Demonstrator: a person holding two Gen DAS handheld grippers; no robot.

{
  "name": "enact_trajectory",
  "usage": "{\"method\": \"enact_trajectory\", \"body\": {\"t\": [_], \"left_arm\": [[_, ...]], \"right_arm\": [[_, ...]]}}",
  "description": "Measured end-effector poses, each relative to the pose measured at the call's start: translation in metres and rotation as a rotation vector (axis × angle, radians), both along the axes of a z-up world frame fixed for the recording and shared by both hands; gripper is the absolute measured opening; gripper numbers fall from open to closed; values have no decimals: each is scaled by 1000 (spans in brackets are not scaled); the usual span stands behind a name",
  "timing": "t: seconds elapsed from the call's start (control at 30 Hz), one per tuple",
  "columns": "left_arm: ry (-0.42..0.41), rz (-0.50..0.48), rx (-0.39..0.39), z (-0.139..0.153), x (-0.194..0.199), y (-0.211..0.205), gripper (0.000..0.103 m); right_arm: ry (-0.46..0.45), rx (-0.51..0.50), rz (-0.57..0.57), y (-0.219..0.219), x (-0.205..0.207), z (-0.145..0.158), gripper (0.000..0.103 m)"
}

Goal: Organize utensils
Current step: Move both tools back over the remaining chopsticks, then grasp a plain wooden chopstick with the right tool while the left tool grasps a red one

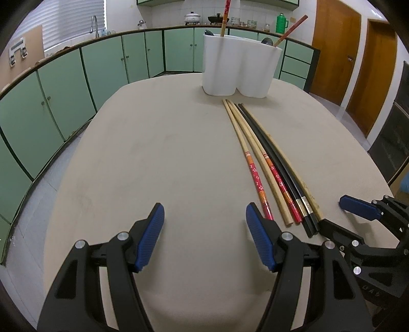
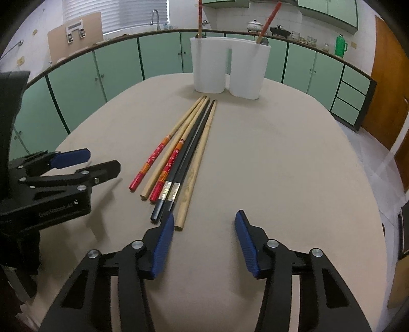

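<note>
Several chopsticks (image 1: 271,168) lie side by side on the beige table (image 1: 166,166): red-patterned, plain wooden and black ones; they also show in the right wrist view (image 2: 179,158). A white two-compartment holder (image 1: 240,66) stands at the far end, with a red chopstick upright in each compartment; it shows in the right wrist view too (image 2: 227,67). My left gripper (image 1: 204,214) is open and empty, left of the chopstick ends. My right gripper (image 2: 204,222) is open and empty, just right of their near ends.
Green kitchen cabinets (image 1: 102,66) curve behind the table, with a sink tap (image 1: 94,24) and pots on the counter. Wooden doors (image 1: 334,51) stand to the right. Each gripper shows in the other's view: the right one (image 1: 358,217), the left one (image 2: 76,166).
</note>
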State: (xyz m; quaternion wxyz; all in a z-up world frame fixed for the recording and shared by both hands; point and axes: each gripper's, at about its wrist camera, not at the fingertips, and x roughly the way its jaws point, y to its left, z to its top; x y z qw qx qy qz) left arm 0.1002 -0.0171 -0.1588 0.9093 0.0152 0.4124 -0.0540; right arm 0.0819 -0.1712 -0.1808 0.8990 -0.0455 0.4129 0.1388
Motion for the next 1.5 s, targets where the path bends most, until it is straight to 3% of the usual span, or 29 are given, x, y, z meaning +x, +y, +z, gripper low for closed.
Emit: {"method": "enact_trajectory", "body": {"t": [0.1,0.27,0.67,1.03,1.2,1.5], "left_arm": [[-3,-2,2,0,0,0,65],[-4,-8,0,1,-1,-2,66],[10,-53,-23,-1,-3,-15,66],[44,-65,12,-8,4,-30,64],[38,-62,12,-7,4,-33,51],[31,-93,16,-6,1,-45,13]], "right_arm": [[-6,-13,18,4,-2,0,36],[-11,-21,66,12,-4,0,8],[-6,-2,-29,-17,8,1,7],[2,24,-62,-34,11,-2,7],[5,36,-61,-36,11,-3,7],[7,36,-59,-35,11,-3,7]]}}
